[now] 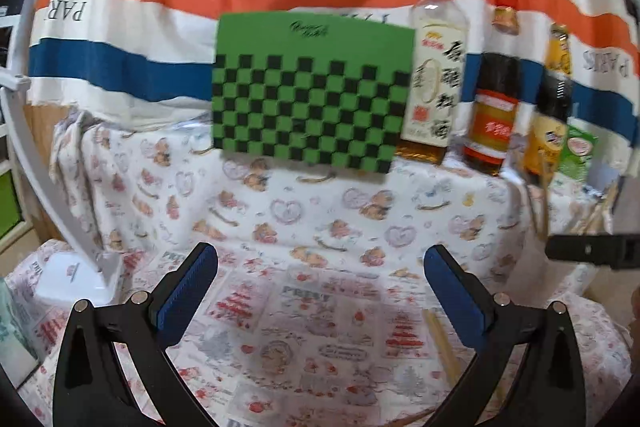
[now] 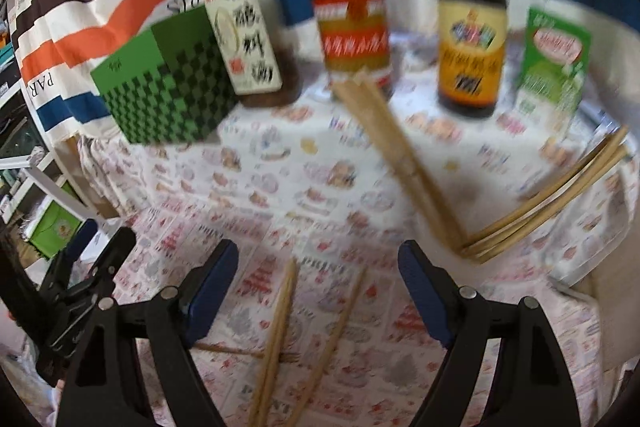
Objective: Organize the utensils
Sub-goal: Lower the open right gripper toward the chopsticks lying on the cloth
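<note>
Several wooden chopsticks lie loose on the patterned tablecloth (image 2: pixel 248 187). A pair (image 2: pixel 276 331) and a single one (image 2: pixel 338 327) lie on the cloth just below my right gripper (image 2: pixel 320 255), which is open with nothing pressed between its blue pads. Two bigger bundles (image 2: pixel 404 163) (image 2: pixel 552 195) lie farther off, to the right. My left gripper (image 1: pixel 320 259) is wide open over bare cloth, with one chopstick (image 1: pixel 440 343) lying by its right finger. The right wrist view shows the left gripper (image 2: pixel 104 239) at the left edge.
A green checkered box (image 1: pixel 312 95) stands at the back, with three sauce bottles (image 1: pixel 436 75) (image 1: pixel 492 107) (image 1: pixel 550 107) and a green carton (image 2: pixel 556 67) to its right. A striped cloth hangs behind. A white curved stand (image 1: pixel 72 267) rises at the left.
</note>
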Tool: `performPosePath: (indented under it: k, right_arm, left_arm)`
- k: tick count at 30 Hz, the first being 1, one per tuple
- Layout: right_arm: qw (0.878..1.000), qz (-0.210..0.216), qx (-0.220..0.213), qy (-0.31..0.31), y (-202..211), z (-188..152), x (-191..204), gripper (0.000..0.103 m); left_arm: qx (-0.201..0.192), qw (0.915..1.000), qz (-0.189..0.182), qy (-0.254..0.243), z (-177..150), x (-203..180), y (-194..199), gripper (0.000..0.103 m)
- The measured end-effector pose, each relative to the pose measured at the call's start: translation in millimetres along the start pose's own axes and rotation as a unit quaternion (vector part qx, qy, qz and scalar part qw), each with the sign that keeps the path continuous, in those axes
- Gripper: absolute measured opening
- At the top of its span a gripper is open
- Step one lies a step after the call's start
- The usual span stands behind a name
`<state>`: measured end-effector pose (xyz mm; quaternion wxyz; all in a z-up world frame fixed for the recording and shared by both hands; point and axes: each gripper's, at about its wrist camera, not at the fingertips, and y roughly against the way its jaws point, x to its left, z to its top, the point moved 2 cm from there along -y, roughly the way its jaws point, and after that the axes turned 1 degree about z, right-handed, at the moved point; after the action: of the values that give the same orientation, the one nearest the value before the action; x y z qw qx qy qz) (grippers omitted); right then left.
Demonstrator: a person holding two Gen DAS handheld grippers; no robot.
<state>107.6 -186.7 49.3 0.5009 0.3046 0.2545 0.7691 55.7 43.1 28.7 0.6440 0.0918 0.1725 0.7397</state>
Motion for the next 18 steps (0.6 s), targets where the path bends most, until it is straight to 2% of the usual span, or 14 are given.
performPosePath:
  k: [1, 2, 5, 7, 10, 12, 15, 17, 18]
  right_arm:
    - [1.0, -0.004, 0.005, -0.002, -7, -2, 0, 0.066]
    - [1.0, -0.01, 0.013, -0.005, -15, -5, -1, 0.063]
    - [0.998, -0.007, 0.051, -0.024, -42, -15, -7, 0.044]
    - [0.997, -0.01, 0.066, -0.038, -58, -23, -11, 0.037]
    - [0.996, -0.049, 0.063, -0.044, -70, -30, -16, 0.026]
    - [0.995, -0.037, 0.059, -0.065, -76, -34, -22, 0.022]
    - [0.994, -0.049, 0.062, -0.077, -84, -38, -29, 0.01]
    - [0.994, -0.064, 0.061, -0.065, -87, -39, -29, 0.007]
    - [0.994, -0.059, 0.07, -0.062, -88, -39, -29, 0.004]
  left_arm:
    - [0.0, 0.9998, 0.021, 0.0, -2, 1, -2, 0.102]
    - [0.0, 0.9994, 0.036, 0.002, -5, 2, -5, 0.102]
    - [0.013, 0.9987, 0.048, -0.013, -12, 1, -15, 0.102]
    - [0.014, 0.9986, 0.047, -0.017, -15, 0, -18, 0.102]
    - [-0.004, 0.9988, 0.045, -0.021, -17, -1, -15, 0.102]
    - [-0.013, 0.9988, 0.042, -0.021, -18, -1, -14, 0.102]
    - [-0.005, 0.9996, 0.029, -0.007, -18, 2, -19, 0.102]
    - [0.002, 0.9997, 0.026, 0.0, -19, 5, -22, 0.102]
    - [0.002, 0.9996, 0.028, -0.001, -19, 5, -23, 0.102]
